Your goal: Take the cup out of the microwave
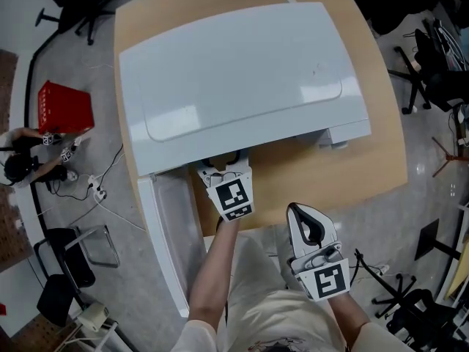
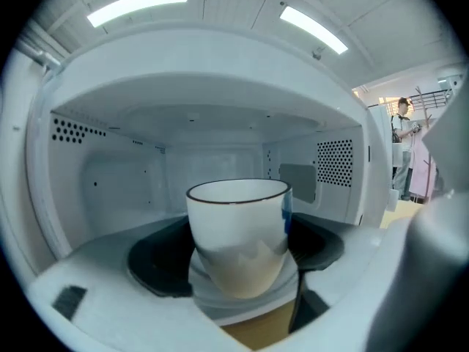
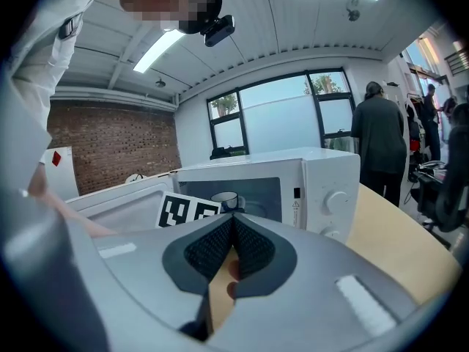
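Left gripper (image 1: 222,161) is in the mouth of the microwave (image 1: 242,86), door (image 1: 165,226) swung open on the person's left. Its own view shows the white cup (image 2: 238,233) with a dark rim upright between the jaws, dark pads (image 2: 157,262) snug against both sides. It reads as clamped on the cup, low on the body.

The cup is inside the cavity, near the front. The right gripper view confirms it: cup (image 3: 226,199) sits behind the opening, just beside the left gripper's marker cube. Can't tell whether it is lifted or resting on the floor of the oven.

Right gripper (image 1: 300,215) hangs back over the person's lap, well apart from the microwave, jaws together on nothing.

Step in hand, as a judgement: grasp made, withdrawal pending.

Risks:
- The cup wall is glazed and tapers downward, so a low grip could let it slide or rock forward when pulled.
- Front sill: dragging it out level instead of lifting first could catch the base and tip the cup.
- Lifting too high risks the rim hitting the top of the opening.
- Contents not visible, so a fast pull or tilt could spill whatever is in there.
- The open door is close on the left, and a sideways exit could knock the gripper against it.
- The microwave sits near the edge of the desk (image 1: 366,160), so a snag could shift it.
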Demonstrator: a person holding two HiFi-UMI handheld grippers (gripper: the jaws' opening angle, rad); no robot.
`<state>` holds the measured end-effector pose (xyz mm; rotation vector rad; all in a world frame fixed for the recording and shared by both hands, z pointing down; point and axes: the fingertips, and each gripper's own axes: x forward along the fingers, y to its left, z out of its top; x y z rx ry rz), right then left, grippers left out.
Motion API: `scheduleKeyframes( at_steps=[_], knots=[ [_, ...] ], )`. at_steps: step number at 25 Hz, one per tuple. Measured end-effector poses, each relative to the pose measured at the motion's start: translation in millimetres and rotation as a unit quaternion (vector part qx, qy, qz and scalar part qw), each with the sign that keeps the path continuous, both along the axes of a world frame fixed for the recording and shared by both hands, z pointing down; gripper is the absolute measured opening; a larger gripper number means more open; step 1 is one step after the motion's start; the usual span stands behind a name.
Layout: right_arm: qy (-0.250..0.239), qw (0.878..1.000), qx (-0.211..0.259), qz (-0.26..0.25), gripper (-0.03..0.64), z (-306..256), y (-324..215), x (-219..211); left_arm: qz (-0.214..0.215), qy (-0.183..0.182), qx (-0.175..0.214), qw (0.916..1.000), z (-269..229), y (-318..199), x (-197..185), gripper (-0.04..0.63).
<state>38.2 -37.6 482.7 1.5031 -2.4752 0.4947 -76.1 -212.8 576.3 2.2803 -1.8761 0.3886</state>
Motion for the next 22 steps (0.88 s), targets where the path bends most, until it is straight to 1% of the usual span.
scheduleKeyframes(
  at_steps=[3,8,12,16,22],
  knots=[
    [-0.009,1.0,0.005,-0.002,0.006,-11.1,0.9,-2.6,0.005,-0.003,-0.004,1.0,-7.5,16.3,1.5,0.383],
    [-0.003,1.0,0.023,-0.012,0.006,-33.0,2.3,-7.1,0.003,0.002,-0.014,0.9999,-23.4,50.0,3.4,0.383],
    [-0.007,0.999,0.037,-0.006,0.006,-50.4,0.3,-2.3,0.008,0.001,-0.02,0.9998,-39.6,80.2,8.1,0.383],
    [-0.011,0.999,0.053,-0.003,0.006,-67.7,-1.1,1.9,0.005,0.007,-0.026,0.9996,-61.7,111.4,9.2,0.383],
    [-0.018,0.997,0.072,-0.001,0.006,-85.3,-2.3,6.8,0.02,0.004,-0.021,0.9996,-99.5,150.8,16.6,0.384]
  ],
)
